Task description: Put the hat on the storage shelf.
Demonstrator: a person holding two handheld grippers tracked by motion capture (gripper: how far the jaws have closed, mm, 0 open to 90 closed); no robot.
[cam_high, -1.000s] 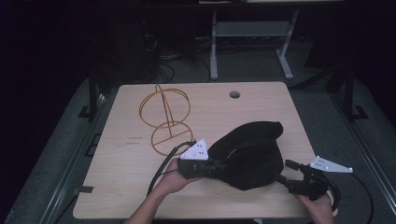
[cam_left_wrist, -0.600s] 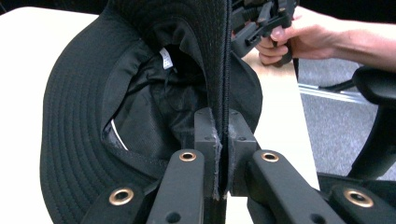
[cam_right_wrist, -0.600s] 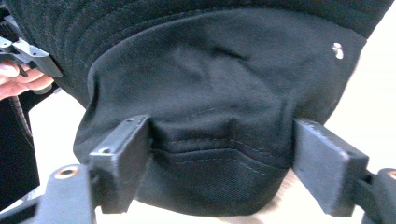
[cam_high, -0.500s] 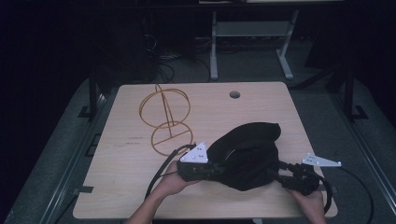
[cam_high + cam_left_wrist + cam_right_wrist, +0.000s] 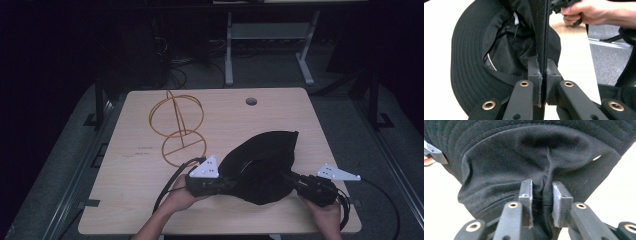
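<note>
A black bucket hat (image 5: 265, 160) lies crumpled on the front right of the wooden table (image 5: 135, 200). My left gripper (image 5: 231, 184) is at its left side, shut on the stitched brim edge (image 5: 543, 75), which stands upright between the pads. In the left gripper view the hat's lining (image 5: 506, 45) faces me. My right gripper (image 5: 289, 178) meets the hat from the right. Its jaws have just been closing, and a fold of the crown cloth (image 5: 524, 157) is now pinched between them (image 5: 542, 192).
A gold wire hat stand (image 5: 177, 125) lies tipped on the table's back left. A round cable hole (image 5: 251, 101) sits near the far edge. Cables trail from both grippers. Dark floor and a metal frame (image 5: 270, 35) lie beyond the table.
My right gripper has slid left, in under the hat's right side, and its jaws have come together on the cloth. The left gripper and the hat have barely moved.
</note>
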